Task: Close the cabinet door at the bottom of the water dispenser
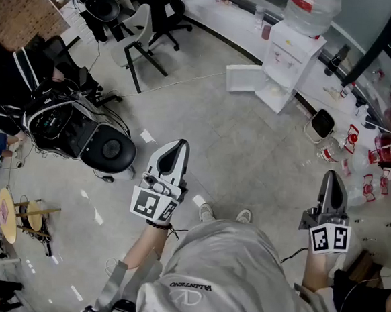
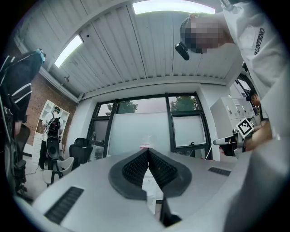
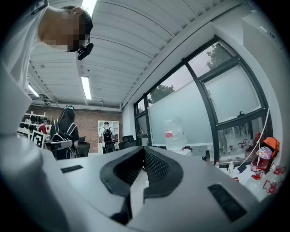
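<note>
The water dispenser (image 1: 294, 55) stands at 1 o'clock, well apart, its cabinet door (image 1: 243, 78) open. My left gripper (image 1: 174, 150) and right gripper (image 1: 333, 183) have jaws closed, empty. I should approach, then push the door's free edge.

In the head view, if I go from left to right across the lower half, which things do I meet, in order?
Yellow disc → black round seat → left gripper → shoes → right gripper.
</note>
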The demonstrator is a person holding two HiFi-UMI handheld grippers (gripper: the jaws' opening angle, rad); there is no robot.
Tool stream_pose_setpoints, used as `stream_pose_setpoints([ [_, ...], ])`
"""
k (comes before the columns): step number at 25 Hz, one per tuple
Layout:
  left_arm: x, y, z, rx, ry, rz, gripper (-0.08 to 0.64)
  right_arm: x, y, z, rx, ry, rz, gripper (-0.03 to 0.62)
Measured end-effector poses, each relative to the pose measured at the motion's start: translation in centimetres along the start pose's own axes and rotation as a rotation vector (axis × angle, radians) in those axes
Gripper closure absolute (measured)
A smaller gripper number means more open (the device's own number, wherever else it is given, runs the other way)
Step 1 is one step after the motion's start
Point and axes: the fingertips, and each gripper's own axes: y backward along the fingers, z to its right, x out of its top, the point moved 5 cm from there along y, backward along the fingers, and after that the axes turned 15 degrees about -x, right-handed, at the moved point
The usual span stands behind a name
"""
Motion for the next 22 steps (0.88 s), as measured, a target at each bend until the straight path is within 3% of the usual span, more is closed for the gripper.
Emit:
stream_pose_setpoints([
  [12, 0.3, 4.0, -1.0, -0.042, -0.007, 0.008, 0.552, -1.4, 1.4, -4.5, 0.02, -0.026, -0.01, 0.577],
  [22, -0.8, 6.1, -4.3, -0.097, -0.006, -0.012, 0.552, -3.0, -0.7, -10.8, 0.057, 0.015, -0.019, 0.577],
])
